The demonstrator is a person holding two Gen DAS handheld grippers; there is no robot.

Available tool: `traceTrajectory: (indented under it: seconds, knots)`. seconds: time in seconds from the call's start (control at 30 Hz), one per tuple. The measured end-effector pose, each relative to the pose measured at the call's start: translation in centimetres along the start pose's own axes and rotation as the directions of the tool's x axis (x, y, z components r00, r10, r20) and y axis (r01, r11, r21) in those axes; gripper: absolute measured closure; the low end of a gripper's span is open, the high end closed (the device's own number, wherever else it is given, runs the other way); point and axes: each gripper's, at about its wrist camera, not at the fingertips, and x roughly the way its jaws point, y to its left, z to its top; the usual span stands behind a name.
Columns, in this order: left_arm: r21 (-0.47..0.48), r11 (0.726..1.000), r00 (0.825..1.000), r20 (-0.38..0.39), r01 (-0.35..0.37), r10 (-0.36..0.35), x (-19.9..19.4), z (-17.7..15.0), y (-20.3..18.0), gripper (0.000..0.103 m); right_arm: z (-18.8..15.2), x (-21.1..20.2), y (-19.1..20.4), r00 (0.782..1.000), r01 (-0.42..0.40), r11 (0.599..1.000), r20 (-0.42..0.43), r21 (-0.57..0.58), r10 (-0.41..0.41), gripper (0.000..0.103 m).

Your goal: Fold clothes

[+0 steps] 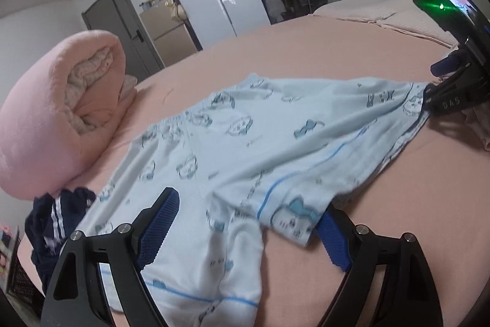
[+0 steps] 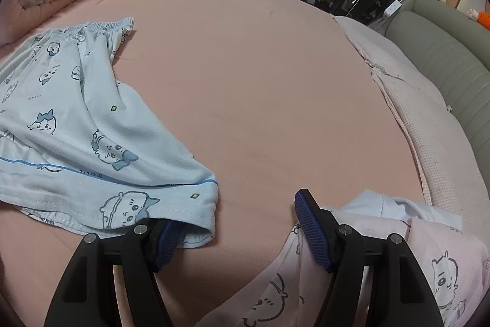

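Observation:
Light blue pyjama shorts with a cartoon print lie spread on the pink bed; they also show in the right wrist view. My left gripper is open, its fingers straddling a leg hem of the shorts. My right gripper is open at the other leg hem; its left pad touches the hem corner, its right pad stands apart. The right gripper also shows at the far right of the left wrist view, at the shorts' edge.
A rolled pink quilt lies at the left. A dark navy garment lies next to it. A pink cartoon-print garment and a white one lie under my right gripper. A grey headboard borders the bed.

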Motion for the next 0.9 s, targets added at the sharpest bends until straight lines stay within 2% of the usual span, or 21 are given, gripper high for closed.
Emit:
traceTrajectory:
  seconds: [0.23,0.33,0.37,0.4,0.43,0.47,0.57,0.77,0.9]
  knots:
    - [0.14,0.987,0.996,0.025,-0.086,0.083,0.3,-0.3,-3.0,0.017,-0.4,-0.3,0.7,0.999,0.032,0.999,0.035,-0.026,-0.031,0.035]
    - [0.132,0.987,0.996,0.025,-0.088,0.085,0.1,-0.3,-2.8,0.017,-0.6,-0.4,0.9,0.999,0.02,0.999,0.049,-0.036,-0.018,0.046]
    - [0.123,0.989,0.997,0.02,-0.082,0.08,0.1,-0.3,-2.7,0.018,-0.7,-0.5,1.0,0.999,0.014,0.999,0.053,-0.039,-0.012,0.053]
    - [0.116,0.99,0.997,0.021,-0.078,0.076,0.1,-0.4,-2.5,0.018,-0.8,-0.6,1.1,0.998,0.008,0.999,0.058,-0.044,-0.005,0.065]
    - [0.111,0.991,0.997,0.022,-0.075,0.073,0.0,-0.4,-2.4,0.023,-0.9,-0.8,1.3,0.998,0.002,0.999,0.065,-0.052,0.001,0.071]
    - [0.115,0.991,0.997,0.025,-0.074,0.071,0.0,-0.5,-2.4,0.035,-1.1,-0.9,1.5,0.998,-0.002,0.998,0.067,-0.059,0.006,0.077]
    - [0.151,0.985,0.997,0.026,-0.077,0.074,-0.1,-1.0,-3.0,0.062,-1.3,-0.9,1.9,0.997,-0.018,0.997,0.075,-0.077,0.024,0.087]
    - [0.159,0.986,0.999,-0.005,-0.053,0.054,-0.4,-1.8,-3.9,0.081,-1.2,-0.5,1.5,0.996,-0.069,0.996,0.056,-0.056,0.072,0.088]
    - [0.164,0.986,1.0,-0.015,-0.014,0.016,-0.3,-1.8,-3.9,0.088,-1.2,-0.7,2.1,0.997,-0.059,0.996,0.053,-0.074,0.063,0.09]
